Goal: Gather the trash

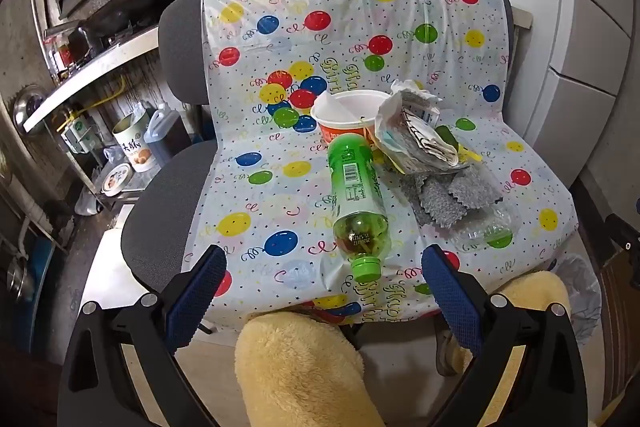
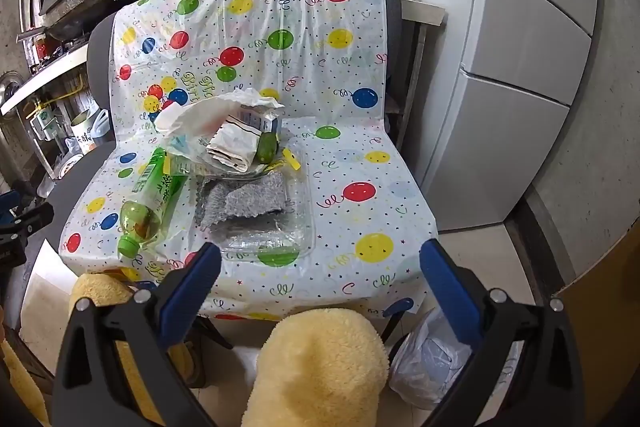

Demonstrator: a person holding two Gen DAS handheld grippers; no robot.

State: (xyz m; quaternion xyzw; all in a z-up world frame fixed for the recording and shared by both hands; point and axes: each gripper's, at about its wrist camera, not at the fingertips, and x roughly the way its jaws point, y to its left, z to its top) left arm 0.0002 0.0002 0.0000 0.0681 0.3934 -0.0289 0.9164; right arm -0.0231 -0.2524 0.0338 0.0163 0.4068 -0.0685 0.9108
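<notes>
A chair draped in a balloon-print plastic cover (image 1: 280, 195) (image 2: 360, 163) holds the trash. A green bottle (image 1: 356, 195) (image 2: 154, 199) lies on its side, cap toward me. Behind it stands an orange instant-noodle cup (image 1: 344, 119). Crumpled paper and wrappers (image 1: 416, 131) (image 2: 232, 135) lie piled beside it, over a grey cloth (image 1: 448, 195) (image 2: 244, 199) and a clear plastic bottle (image 1: 484, 227) (image 2: 280, 227). My left gripper (image 1: 324, 279) is open and empty, just in front of the green bottle's cap. My right gripper (image 2: 320, 275) is open and empty, before the seat's front edge.
A bin lined with a white bag (image 2: 436, 363) (image 1: 580, 291) stands on the floor at the chair's right front. Yellow fluffy slippers (image 1: 300, 367) (image 2: 320, 363) show below. A fridge (image 2: 520, 67) stands right, kitchen shelves and a stove (image 1: 100, 39) left.
</notes>
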